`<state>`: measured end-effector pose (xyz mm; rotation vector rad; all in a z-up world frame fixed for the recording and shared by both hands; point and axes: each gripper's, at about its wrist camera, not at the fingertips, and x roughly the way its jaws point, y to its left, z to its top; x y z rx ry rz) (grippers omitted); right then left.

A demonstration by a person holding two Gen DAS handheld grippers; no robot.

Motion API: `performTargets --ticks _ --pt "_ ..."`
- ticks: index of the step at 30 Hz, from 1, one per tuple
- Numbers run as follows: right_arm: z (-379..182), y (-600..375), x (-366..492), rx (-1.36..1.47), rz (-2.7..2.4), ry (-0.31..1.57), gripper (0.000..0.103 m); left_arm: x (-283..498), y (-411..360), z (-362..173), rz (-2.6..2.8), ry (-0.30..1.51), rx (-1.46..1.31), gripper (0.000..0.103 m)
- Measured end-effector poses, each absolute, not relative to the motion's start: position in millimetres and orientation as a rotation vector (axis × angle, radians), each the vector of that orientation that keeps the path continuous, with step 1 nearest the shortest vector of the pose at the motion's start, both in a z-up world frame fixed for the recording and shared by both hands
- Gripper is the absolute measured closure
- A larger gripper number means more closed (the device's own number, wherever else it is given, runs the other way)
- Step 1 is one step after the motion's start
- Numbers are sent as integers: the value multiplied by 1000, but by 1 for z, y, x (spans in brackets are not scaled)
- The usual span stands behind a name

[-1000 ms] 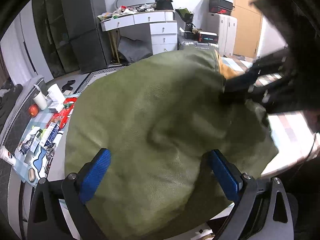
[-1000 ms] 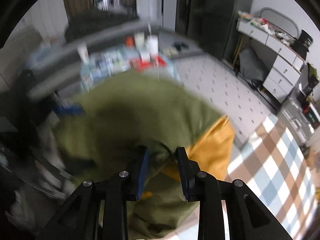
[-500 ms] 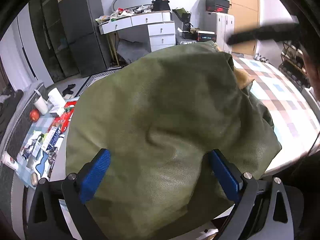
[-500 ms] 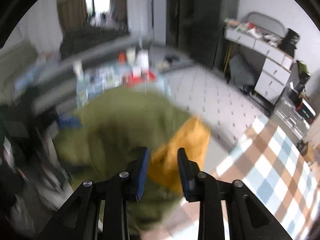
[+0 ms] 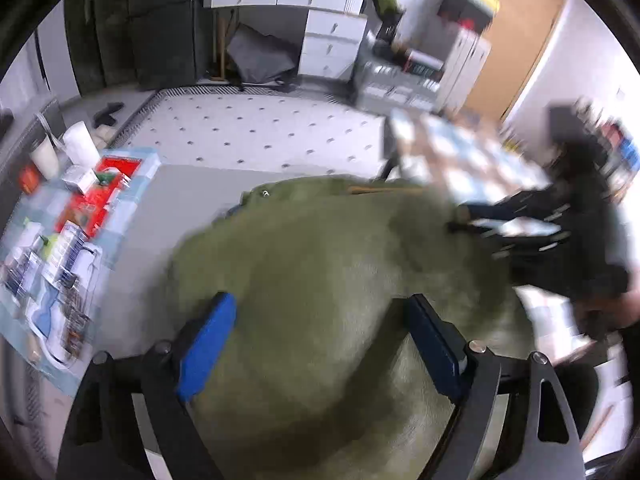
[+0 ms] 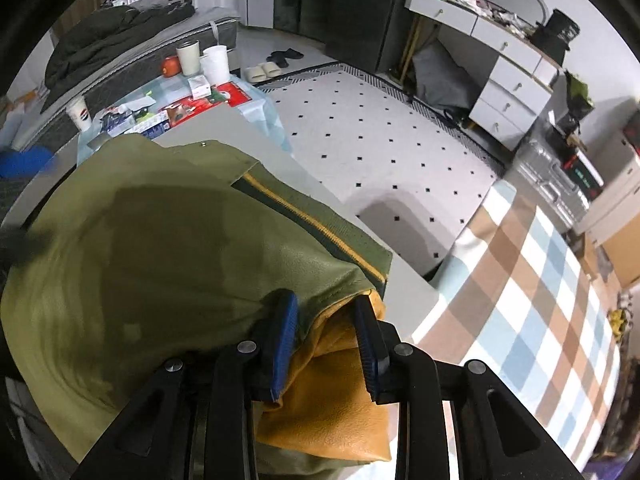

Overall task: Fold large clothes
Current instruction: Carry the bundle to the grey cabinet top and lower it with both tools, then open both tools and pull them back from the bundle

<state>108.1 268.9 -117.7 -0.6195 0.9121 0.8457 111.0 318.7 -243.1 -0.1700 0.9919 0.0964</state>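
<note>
An olive green leather jacket (image 6: pixel 160 248) with orange lining (image 6: pixel 336 404) lies bunched on a grey table (image 6: pixel 224 132). My right gripper (image 6: pixel 326 304) is shut on the jacket's edge, with green leather and orange lining between its blue pads. In the left wrist view the jacket (image 5: pixel 320 264) fills the lower middle, blurred. My left gripper (image 5: pixel 320 320) has its jaws wide apart, with the jacket bulging between the blue pads (image 5: pixel 208 340). The right gripper (image 5: pixel 464 220) shows blurred at the jacket's right edge.
Cups, boxes and packets (image 5: pixel 72 208) crowd the table's left end on a light blue cloth. A checked cloth (image 6: pixel 532 292) lies to the right. A dotted white floor mat (image 6: pixel 372 120), white drawers (image 6: pixel 512 92) and a bed (image 6: pixel 120 52) lie beyond.
The jacket has come down from a raised drape onto the table, baring the floor and far room. My right gripper has moved back to the jacket's edge and holds it.
</note>
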Motion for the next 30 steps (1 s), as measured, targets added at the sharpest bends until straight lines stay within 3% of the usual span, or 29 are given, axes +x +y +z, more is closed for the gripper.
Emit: performTargets --ticks 6,14,20,26,30 --pt "-127 264 118 -491 857 896 76 109 316 -244 111 1015 -175 18" --pt "-53 203 66 -346 1180 895 73 111 322 -245 132 1018 -204 17" --pt "-128 207 -10 -717 1150 825 71 115 316 -246 154 1045 -166 17" --pt "-154 188 22 -375 1215 932 71 100 315 -238 232 950 -182 15" --pt "-127 148 14 -249 1192 875 54 60 284 -208 321 790 -197 15"
